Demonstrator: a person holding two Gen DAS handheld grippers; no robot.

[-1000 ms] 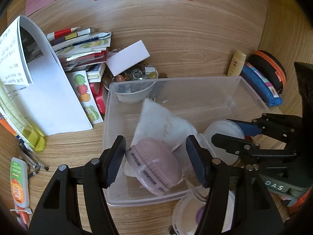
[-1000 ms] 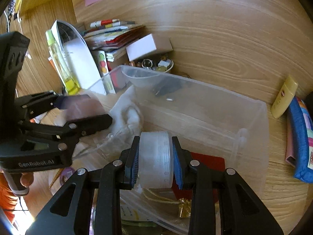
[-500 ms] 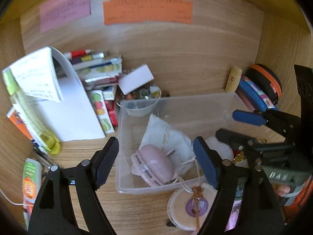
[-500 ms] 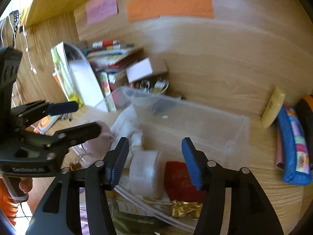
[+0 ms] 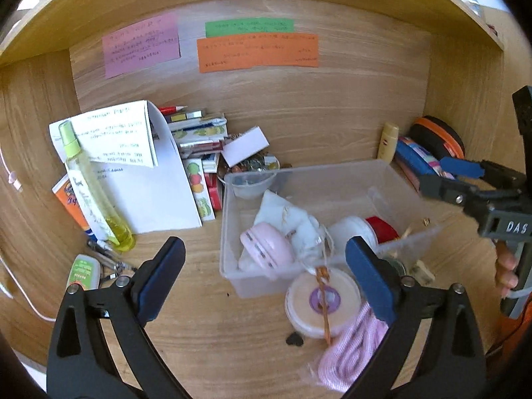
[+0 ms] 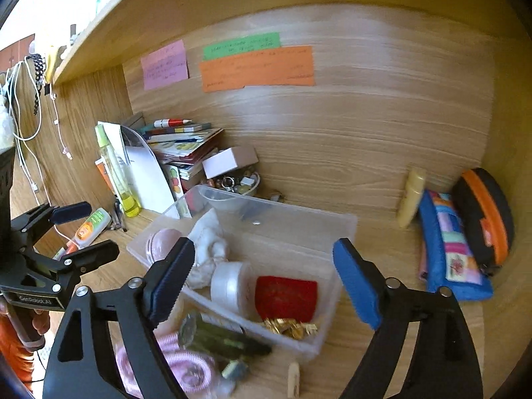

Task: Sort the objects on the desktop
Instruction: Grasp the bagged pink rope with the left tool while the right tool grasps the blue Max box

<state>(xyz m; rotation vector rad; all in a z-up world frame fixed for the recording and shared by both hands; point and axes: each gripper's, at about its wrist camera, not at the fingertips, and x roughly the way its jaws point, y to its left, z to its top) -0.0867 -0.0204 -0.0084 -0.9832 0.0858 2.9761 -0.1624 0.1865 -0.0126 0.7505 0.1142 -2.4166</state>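
Both pairs of jaws stand wide with nothing between them, and both have just been opening. A second ago the left gripper (image 5: 264,277) was spread around the pink round case (image 5: 266,249), and the right gripper (image 6: 262,277) was clamped on the white round jar (image 6: 231,286); both things now lie released inside the clear plastic bin (image 5: 335,169). The pink case rests in the bin's near-left corner against a crumpled white pouch (image 5: 286,216). The jar lies on its side in the middle of the bin, just beside a red box (image 6: 286,297).

Judging from this, two items are sorted and both hands are free for the next pick. Compared with the earlier frames, both cameras sit higher and farther back, so the coloured notes (image 5: 257,51) on the desk's back panel and more of the clutter have come into view.

Still outside the bin, along its near wall, are a round cream tin (image 5: 324,301), a pink cord bundle (image 5: 345,355) and a dark green tube (image 6: 222,340). Books, a spray bottle (image 5: 96,196) and pouches line the desktop's back edge.
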